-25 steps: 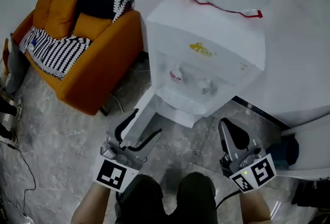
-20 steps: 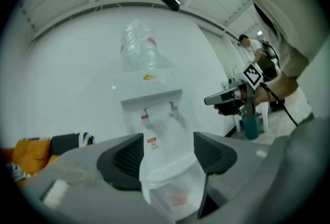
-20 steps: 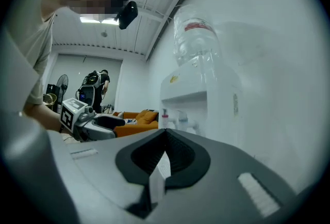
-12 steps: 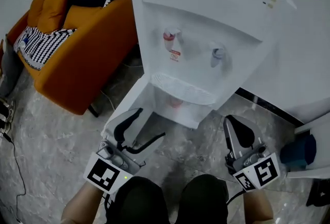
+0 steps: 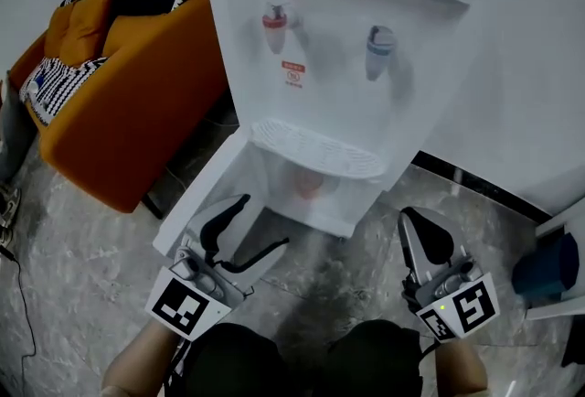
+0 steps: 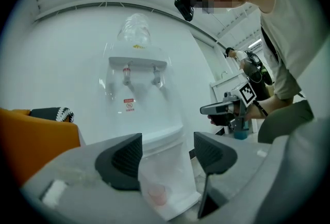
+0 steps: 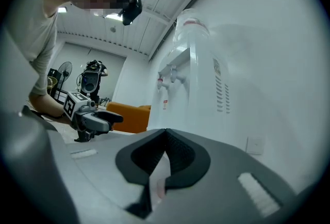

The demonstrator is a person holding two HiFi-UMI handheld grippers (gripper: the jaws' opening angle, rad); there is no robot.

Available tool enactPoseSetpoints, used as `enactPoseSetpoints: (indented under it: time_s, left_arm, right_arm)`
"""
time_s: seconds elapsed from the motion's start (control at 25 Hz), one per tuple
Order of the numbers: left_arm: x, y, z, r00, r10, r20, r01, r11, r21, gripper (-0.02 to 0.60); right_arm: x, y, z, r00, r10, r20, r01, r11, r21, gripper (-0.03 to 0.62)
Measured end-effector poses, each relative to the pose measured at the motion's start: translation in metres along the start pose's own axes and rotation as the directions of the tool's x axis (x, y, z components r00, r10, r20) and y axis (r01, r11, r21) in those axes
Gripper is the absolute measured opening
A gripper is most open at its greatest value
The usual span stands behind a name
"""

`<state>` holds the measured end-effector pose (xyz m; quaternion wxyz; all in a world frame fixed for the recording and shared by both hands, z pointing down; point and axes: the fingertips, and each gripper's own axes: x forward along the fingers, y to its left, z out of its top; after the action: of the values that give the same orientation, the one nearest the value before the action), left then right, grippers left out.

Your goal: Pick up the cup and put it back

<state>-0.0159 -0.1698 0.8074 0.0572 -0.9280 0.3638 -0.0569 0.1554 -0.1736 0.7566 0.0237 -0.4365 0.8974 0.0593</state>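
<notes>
A small pink cup stands inside the open lower compartment of the white water dispenser, under the drip tray. My left gripper is open and empty in front of that compartment, short of the cup. Seen from the left gripper view, the cup lies low between the open jaws of the left gripper, still some way off. My right gripper is off to the right of the compartment, over the floor. Its jaws meet at the tips in the right gripper view, with nothing held.
The compartment door hangs open to the left, beside my left gripper. An orange sofa with striped cushions stands at the left. A blue object sits on a white ledge at the right. Red and blue taps are above the tray.
Both grippers have sunk lower in front of the dispenser. The head view has dropped, so the taps, the tray and the cup in the lower compartment now show plainly. Neither gripper's jaws changed.
</notes>
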Motion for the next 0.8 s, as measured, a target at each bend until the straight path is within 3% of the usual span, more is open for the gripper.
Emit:
enactPoseSetpoints:
  time_s: [0.28, 0.44, 0.6, 0.8]
  left_arm:
    - [0.047, 0.015, -0.045, 0.999, 0.054, -0.002, -0.054, 0.999, -0.003, 0.314]
    - [0.083, 0.02, -0.072, 0.998, 0.063, 0.002, -0.063, 0.997, 0.037, 0.314]
    - [0.113, 0.029, -0.104, 0.999, 0.042, -0.014, -0.04, 0.992, 0.121, 0.314]
    - [0.141, 0.044, -0.143, 0.997, 0.066, -0.05, -0.063, 0.996, 0.055, 0.314]
  right_arm:
    - [-0.003, -0.019, -0.026, 1.0, -0.01, -0.009, 0.009, 1.0, -0.012, 0.003]
    - [-0.004, -0.034, -0.05, 0.998, -0.027, -0.058, 0.024, 0.999, -0.045, 0.003]
    - [0.008, -0.032, -0.052, 1.0, 0.013, 0.005, -0.013, 1.0, -0.008, 0.003]
    - [0.016, -0.03, -0.086, 1.0, 0.026, -0.008, -0.026, 1.0, -0.015, 0.003]
